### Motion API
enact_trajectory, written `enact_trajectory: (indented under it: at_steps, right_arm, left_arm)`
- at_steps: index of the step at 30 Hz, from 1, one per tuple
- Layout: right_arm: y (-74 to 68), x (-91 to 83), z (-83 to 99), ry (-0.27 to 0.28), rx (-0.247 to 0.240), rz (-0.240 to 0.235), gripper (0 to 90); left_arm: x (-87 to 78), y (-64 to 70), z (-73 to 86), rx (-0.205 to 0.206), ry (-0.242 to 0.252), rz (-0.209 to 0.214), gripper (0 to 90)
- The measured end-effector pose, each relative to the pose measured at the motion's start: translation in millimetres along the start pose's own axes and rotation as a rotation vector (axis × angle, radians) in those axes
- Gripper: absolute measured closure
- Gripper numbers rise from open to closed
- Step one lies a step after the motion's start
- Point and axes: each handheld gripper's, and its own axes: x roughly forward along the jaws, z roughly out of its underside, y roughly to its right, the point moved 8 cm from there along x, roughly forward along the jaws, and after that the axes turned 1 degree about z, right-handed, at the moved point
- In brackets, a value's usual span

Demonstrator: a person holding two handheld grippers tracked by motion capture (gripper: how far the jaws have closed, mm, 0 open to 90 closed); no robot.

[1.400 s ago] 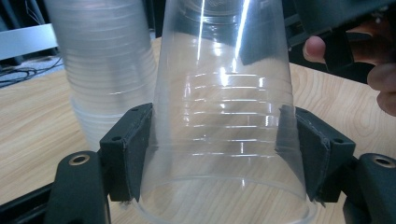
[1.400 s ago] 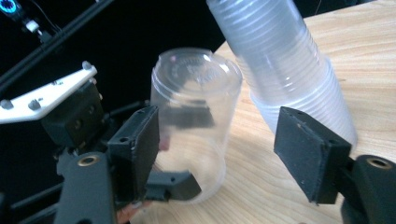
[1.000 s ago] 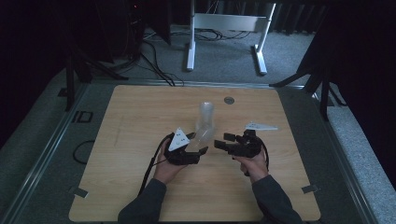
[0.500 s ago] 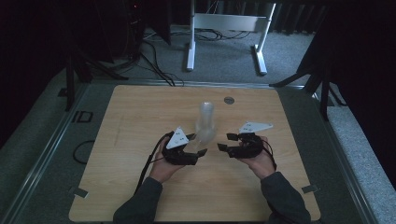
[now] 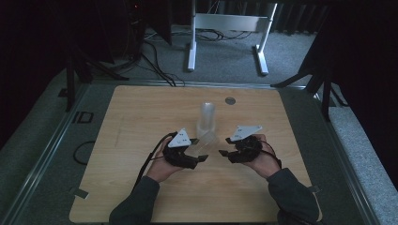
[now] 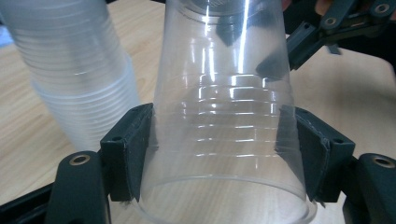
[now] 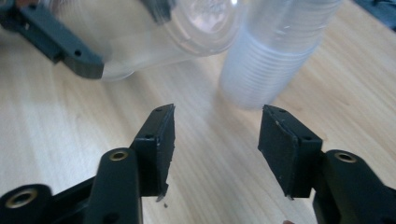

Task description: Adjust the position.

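A single clear plastic cup [image 6: 224, 116] lies on its side between the jaws of my left gripper [image 6: 219, 140], which is shut on its ribbed wall near the rim. In the high view this cup [image 5: 208, 139] sits just in front of an upright stack of clear cups [image 5: 206, 117], with my left gripper [image 5: 202, 153] below and left of it. The stack [image 6: 74, 79] stands close beside the held cup. My right gripper [image 7: 215, 140] is open with bare table between its pads, a short way from the cup's base [image 7: 196, 23] and the stack [image 7: 275, 51]. My right gripper [image 5: 225, 147] is to the cup's right.
The wooden table [image 5: 141, 122] carries a small round grey disc [image 5: 230, 100] near its far edge. Dark mat borders the table all round. A white metal stand [image 5: 225, 28] and cables lie on the floor beyond.
My right gripper has drawn back to the right, away from the held cup. The left gripper and its cup have barely shifted.
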Motion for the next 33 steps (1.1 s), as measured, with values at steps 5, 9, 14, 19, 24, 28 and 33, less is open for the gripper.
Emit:
enact_trajectory:
  at_steps: [5,9,14,19,24,28,33]
  right_arm:
    - [-2.0,-1.6,1.3,-0.045,-0.049,-0.037,47.2]
    - [-1.8,-3.2,2.5,-0.080,-0.076,-0.054,46.2]
    - [-1.4,-3.5,4.1,-0.138,-0.132,-0.062,45.9]
    - [-3.5,-3.9,4.2,-0.193,-0.181,-0.073,46.1]
    - [-7.1,-4.9,3.7,-0.255,-0.243,-0.089,46.5]
    - [-9.8,-5.8,4.3,-0.318,-0.299,-0.105,47.6]
    - [-10.6,-6.2,3.7,-0.346,-0.325,-0.121,48.6]
  left_arm:
    - [-2.4,-2.7,1.6,0.009,-0.026,0.011,29.2]
    - [-3.7,-4.4,3.9,0.015,-0.052,0.027,29.5]
    - [-4.0,-4.9,6.3,0.028,-0.081,0.042,29.7]
    - [-3.4,-4.1,7.7,0.041,-0.104,0.053,29.7]
    - [-3.3,-4.1,11.1,0.054,-0.133,0.059,29.7]
    - [-2.8,-3.0,12.7,0.078,-0.165,0.064,29.7]
    - [-1.8,-1.6,12.1,0.096,-0.190,0.077,29.8]
